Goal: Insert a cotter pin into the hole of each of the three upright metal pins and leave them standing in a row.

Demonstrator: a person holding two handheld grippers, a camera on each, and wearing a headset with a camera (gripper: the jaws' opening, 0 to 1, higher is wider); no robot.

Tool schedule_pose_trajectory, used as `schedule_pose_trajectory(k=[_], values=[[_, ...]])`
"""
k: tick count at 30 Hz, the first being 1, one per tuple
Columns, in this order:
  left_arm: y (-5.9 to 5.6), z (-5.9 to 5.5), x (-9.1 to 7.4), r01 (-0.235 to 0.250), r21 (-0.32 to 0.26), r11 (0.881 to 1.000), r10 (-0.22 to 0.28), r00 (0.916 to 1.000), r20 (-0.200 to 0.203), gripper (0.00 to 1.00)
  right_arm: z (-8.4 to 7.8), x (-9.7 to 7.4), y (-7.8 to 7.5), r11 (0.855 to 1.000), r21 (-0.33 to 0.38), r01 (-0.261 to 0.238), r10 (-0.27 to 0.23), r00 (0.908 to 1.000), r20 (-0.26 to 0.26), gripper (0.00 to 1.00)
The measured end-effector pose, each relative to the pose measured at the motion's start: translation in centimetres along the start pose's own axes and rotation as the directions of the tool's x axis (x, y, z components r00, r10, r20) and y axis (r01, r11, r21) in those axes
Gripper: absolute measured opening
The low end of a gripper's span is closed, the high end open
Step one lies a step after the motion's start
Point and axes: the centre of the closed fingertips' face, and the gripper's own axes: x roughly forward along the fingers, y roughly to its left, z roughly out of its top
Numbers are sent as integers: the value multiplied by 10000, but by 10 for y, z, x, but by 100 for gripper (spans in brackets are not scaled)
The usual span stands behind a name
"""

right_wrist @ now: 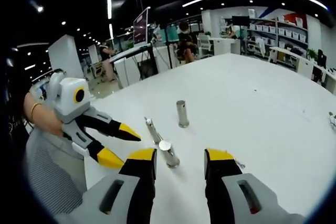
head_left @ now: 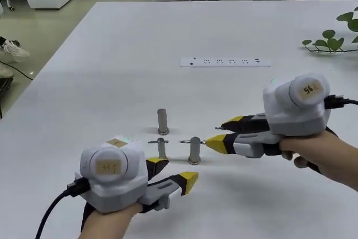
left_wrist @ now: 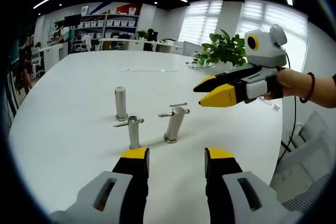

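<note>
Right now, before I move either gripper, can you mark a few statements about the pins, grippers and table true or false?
1. The rear upright grey metal pin carries a cotter pin. False: it carries none.
2. The front-left metal pin and the front-right metal pin both carry thin silver cotter pins. True.
3. The left gripper and the right gripper are both open. True.
4. The white power strip lies between the grippers. False: it lies beyond the pins.
</note>
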Motion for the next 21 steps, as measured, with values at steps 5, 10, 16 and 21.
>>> schedule_pose_trajectory(k=[5, 10, 16, 21], values=[[7, 0, -9, -295, 206, 9994, 294, 9996, 30, 42, 17, 8, 0, 9998, 171, -34, 28, 9994, 358, 32], [14, 0, -14, -518, 219, 9984, 515, 9986, 125, 44, 30, 18, 1, 10000, 2, -61, 61, 9987, 508, 32], [24, 6, -20, -707, 289, 9971, 693, 9966, 442, 46, 48, 33, 0, 10000, 45, -60, 56, 9963, 853, 30], [26, 14, -22, -699, 413, 9967, 667, 9949, 752, 48, 57, 48, -4, 10000, -32, -75, 78, 9953, 965, 28]])
